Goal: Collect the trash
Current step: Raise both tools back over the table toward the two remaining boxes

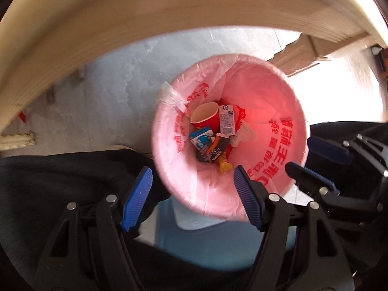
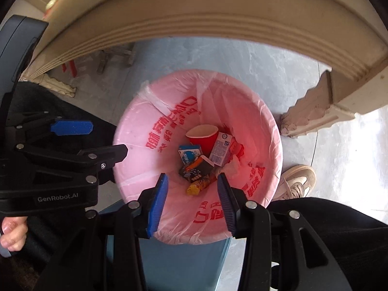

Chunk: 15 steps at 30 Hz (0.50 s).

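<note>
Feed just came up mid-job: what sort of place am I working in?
Probably a home room: a pink-lined trash bin stands on a grey stone-look floor beside cream carved-wood furniture.

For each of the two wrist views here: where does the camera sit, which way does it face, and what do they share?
Left wrist: on the left gripper, facing down into the pink-lined bin; its open blue fingers, dark clothing and the right gripper show.
Right wrist: on the right gripper, facing steeply down; open fingers, the left gripper, a hand, a shoe.
Shared: bin, red cup, cartons, table edge.
</note>
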Available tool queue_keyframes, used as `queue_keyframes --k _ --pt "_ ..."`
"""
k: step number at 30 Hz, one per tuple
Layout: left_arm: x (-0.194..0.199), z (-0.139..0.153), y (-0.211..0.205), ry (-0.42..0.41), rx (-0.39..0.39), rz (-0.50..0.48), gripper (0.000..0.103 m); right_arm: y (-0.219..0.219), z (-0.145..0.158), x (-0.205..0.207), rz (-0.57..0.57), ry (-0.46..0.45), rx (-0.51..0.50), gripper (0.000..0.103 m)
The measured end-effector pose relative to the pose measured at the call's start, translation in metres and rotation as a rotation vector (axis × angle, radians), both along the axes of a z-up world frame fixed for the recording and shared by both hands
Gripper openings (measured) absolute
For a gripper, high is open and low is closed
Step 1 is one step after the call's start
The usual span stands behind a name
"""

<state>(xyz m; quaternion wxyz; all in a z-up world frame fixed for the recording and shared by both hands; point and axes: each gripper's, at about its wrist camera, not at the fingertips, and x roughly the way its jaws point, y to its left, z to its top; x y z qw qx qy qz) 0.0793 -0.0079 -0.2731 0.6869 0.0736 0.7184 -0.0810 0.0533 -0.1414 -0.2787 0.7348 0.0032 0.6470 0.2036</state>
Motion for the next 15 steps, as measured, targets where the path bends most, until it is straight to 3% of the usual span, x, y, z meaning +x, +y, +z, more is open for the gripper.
queue_keyframes --k 2,3,5,7,13,15 --pt "0.000 0.039 0.001 -0.035 -0.024 -0.047 0.069 -0.003 0.037 -0.002 0.034 -0.051 0.047 0.053" --pt "0.003 0.059 0.002 -0.069 -0.021 -0.064 0.071 -0.006 0.059 -0.001 0.048 -0.090 0.064 0.065" --pt "0.014 0.101 0.005 -0.140 -0.012 -0.102 0.080 -0.014 0.105 0.005 0.081 -0.182 0.087 0.075" --pt "0.033 0.139 0.009 -0.177 -0.009 -0.105 0.081 -0.021 0.149 0.015 0.107 -0.270 0.093 0.089" --pt "0.109 0.233 0.016 -0.207 -0.056 -0.037 0.081 -0.040 0.257 0.071 0.266 -0.474 0.090 0.096" --pt "0.130 0.261 0.007 -0.250 -0.014 -0.043 0.082 -0.046 0.282 0.096 0.297 -0.498 0.088 0.096"
